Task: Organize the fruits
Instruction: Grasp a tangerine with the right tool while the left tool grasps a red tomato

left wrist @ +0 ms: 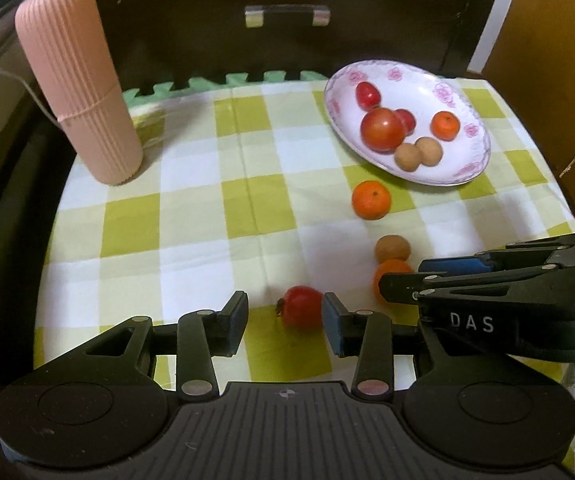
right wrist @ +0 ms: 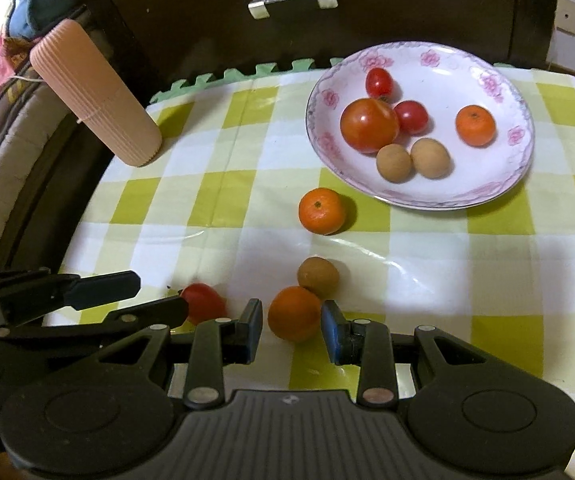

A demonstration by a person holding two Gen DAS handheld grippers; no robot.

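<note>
Fruits sit partly on plate [left wrist: 467, 92], upper right; rest loose on worktop [left wrist: 191, 208]. Left view: left hand-held gripper [left wrist: 285, 320] open w/ small red tomato [left wrist: 301, 306] btwn pads at lower centre; round, may roll off-centre on closing.

Right view: right hand-held gripper [right wrist: 292, 330] open round orange [right wrist: 294, 313], lower centre; brown fruit [right wrist: 318, 277] touching it could get knocked.

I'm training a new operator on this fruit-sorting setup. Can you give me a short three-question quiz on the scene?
1. True or false: the plate is empty.
2. How many fruits lie on the cloth, off the plate?
3. Which fruit sits between the right claw fingers: A tomato, B orange, C brown fruit?

Key: 1 false, it holds six fruits. 2 four. 3 B; the left claw brackets the small tomato.
</note>
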